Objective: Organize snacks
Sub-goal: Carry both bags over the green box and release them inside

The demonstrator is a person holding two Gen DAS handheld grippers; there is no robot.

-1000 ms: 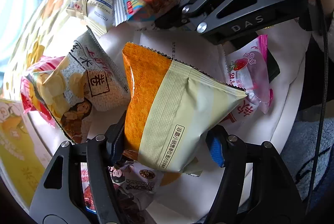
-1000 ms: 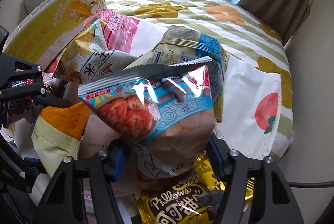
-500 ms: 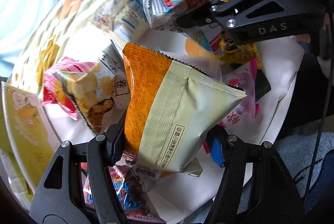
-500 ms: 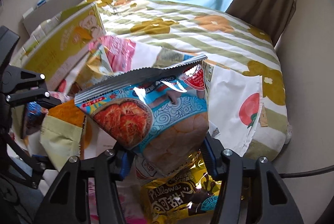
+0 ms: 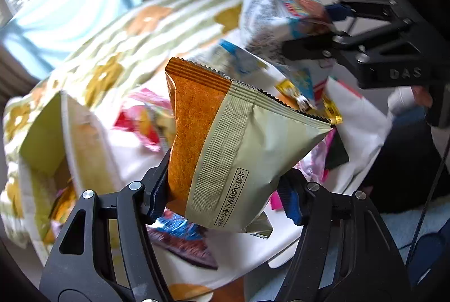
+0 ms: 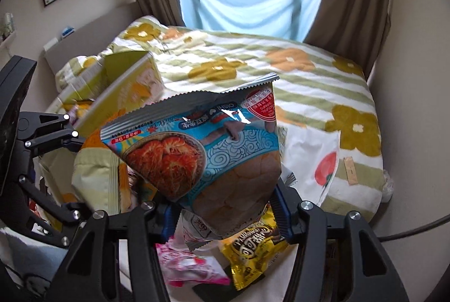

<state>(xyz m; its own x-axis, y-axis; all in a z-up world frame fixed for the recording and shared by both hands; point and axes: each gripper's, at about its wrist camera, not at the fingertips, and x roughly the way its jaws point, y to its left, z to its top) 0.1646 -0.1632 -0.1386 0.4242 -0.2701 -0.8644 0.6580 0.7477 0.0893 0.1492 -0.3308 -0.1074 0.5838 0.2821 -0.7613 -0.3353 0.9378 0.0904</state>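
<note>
While both tongs are clamping crinkly packets aloft, the open yellow-green cardboard box (image 5: 47,139) is sitting nearer the left tongs (image 5: 225,192) gripping the orange-and-olive foil pouch (image 5: 225,144) than the right tongs (image 6: 225,214) pinching the blue shrimp-cracker bag (image 6: 202,150).

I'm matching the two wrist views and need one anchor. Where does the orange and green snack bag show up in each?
Left wrist: the orange and green snack bag fills the centre, clamped in the left gripper.
Right wrist: same bag at lower left, partly behind the blue snack bag that the right gripper holds.
Shared landmark: the open yellow-green carton on the bed.
</note>
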